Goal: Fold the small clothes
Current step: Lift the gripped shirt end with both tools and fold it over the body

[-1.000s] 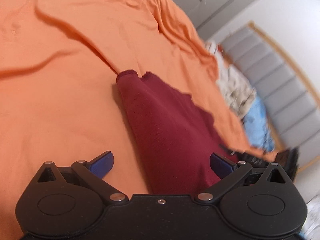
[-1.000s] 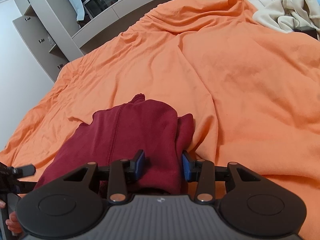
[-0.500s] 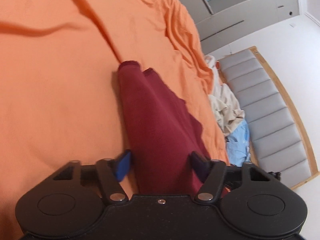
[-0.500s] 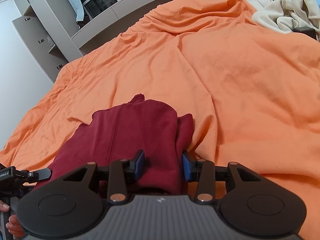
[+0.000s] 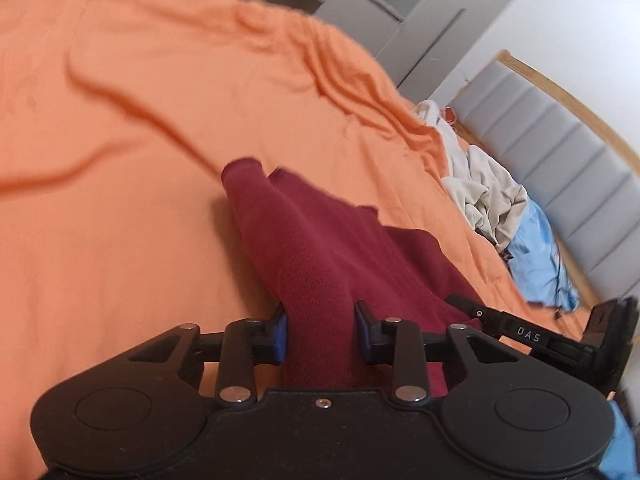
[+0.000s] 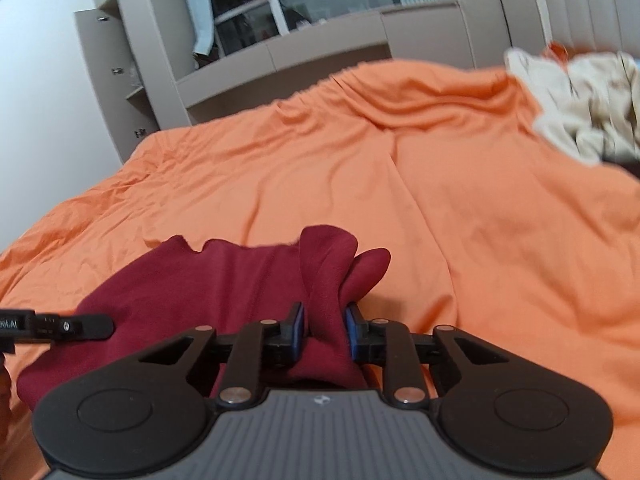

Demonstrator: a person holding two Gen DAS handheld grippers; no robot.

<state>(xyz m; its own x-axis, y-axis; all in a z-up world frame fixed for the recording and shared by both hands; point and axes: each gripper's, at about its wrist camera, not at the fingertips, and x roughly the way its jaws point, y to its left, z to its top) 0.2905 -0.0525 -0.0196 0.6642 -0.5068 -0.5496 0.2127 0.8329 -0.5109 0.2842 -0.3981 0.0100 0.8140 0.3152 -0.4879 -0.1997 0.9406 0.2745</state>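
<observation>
A dark red garment [image 5: 320, 248] lies on the orange bed sheet [image 5: 120, 200]. My left gripper [image 5: 320, 334] is shut on its near edge, with bunched cloth between the blue pads. In the right wrist view the same red garment [image 6: 224, 280] spreads to the left, and my right gripper [image 6: 323, 334] is shut on a raised fold of it. The cloth is lifted off the orange sheet [image 6: 500, 240] at both grips. Each gripper's tip shows at the edge of the other's view.
A heap of beige and white clothes [image 5: 484, 192] and a light blue garment [image 5: 536, 256] lie by the grey padded headboard [image 5: 560, 152]. The beige heap also shows in the right wrist view [image 6: 588, 100]. Grey cabinets [image 6: 280, 52] stand beyond the bed.
My left gripper has closed from open onto the red garment's edge. My right gripper has closed tighter on the fold. Both have lifted the cloth a little off the sheet.
</observation>
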